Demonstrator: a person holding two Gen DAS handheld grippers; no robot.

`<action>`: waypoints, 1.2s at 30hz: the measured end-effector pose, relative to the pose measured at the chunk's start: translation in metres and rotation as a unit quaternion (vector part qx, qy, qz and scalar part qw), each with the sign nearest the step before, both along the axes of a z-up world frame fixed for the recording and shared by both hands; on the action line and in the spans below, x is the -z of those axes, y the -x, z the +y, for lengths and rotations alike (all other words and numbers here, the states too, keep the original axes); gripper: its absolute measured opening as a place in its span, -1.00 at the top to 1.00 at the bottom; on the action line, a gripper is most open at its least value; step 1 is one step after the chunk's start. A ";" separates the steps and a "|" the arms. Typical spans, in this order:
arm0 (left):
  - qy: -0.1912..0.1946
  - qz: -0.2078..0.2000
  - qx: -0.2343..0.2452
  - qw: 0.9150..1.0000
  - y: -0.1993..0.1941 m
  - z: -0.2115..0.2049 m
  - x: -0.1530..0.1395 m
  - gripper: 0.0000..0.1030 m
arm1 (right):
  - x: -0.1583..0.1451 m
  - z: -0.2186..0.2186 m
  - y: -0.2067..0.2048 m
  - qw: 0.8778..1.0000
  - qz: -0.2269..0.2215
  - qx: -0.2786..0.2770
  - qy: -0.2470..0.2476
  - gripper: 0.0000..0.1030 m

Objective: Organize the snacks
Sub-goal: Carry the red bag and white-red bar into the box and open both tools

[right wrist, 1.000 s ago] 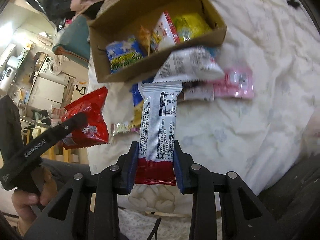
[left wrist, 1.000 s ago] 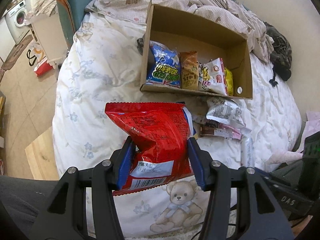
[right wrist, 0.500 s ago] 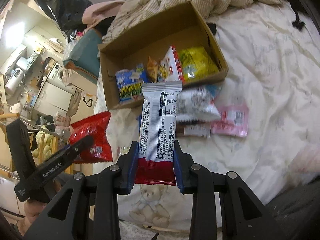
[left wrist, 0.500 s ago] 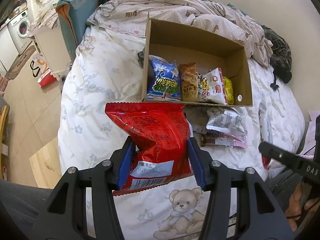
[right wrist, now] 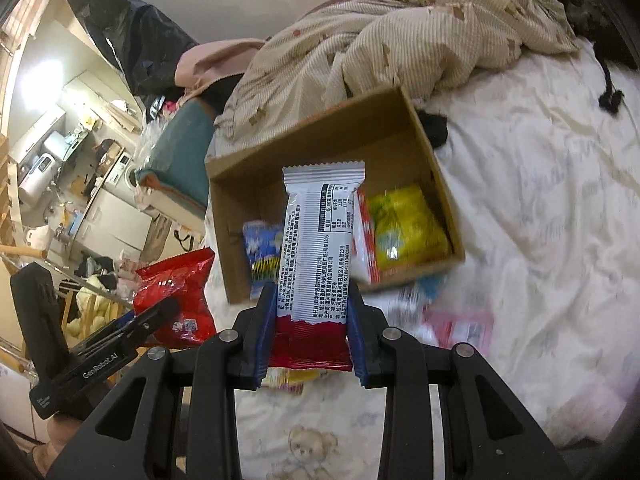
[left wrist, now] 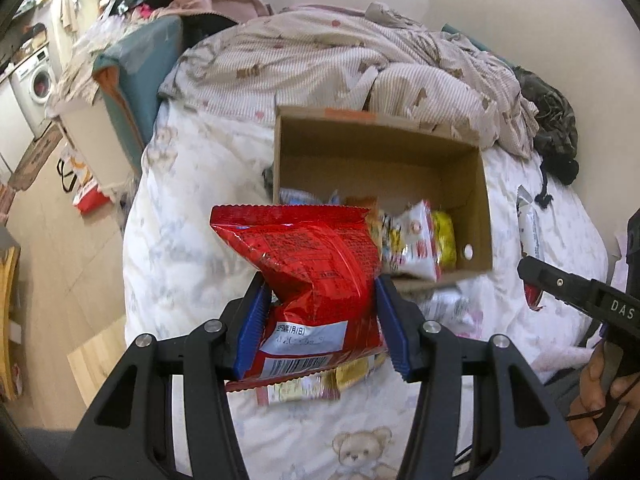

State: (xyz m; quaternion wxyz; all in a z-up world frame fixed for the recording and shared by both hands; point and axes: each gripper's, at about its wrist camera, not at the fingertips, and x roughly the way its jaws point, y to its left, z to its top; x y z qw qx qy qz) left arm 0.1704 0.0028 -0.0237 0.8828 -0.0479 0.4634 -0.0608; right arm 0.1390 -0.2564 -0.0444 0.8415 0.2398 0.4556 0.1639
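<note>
The left gripper (left wrist: 320,324) has its jaws clenched on a red snack bag (left wrist: 312,280), held above the bed (left wrist: 180,220) in front of the cardboard box (left wrist: 476,208). The right gripper (right wrist: 310,336) grips a white-and-red wrapper (right wrist: 320,248) upright before the same box, which already holds several snack packets along its near wall.
</note>
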 end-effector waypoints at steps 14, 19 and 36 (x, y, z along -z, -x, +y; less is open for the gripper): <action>-0.017 -0.038 0.030 0.999 -0.073 -0.033 -0.013 0.05 | -0.001 -0.011 -0.065 1.000 -0.010 0.018 0.010 0.34; -0.018 -0.034 0.026 0.999 -0.087 -0.037 0.011 0.05 | 0.019 -0.014 -0.075 0.999 -0.006 0.019 0.026 0.34; -0.026 -0.020 0.013 0.999 -0.106 -0.034 0.044 0.05 | 0.043 -0.003 -0.096 0.998 0.011 0.006 0.066 0.33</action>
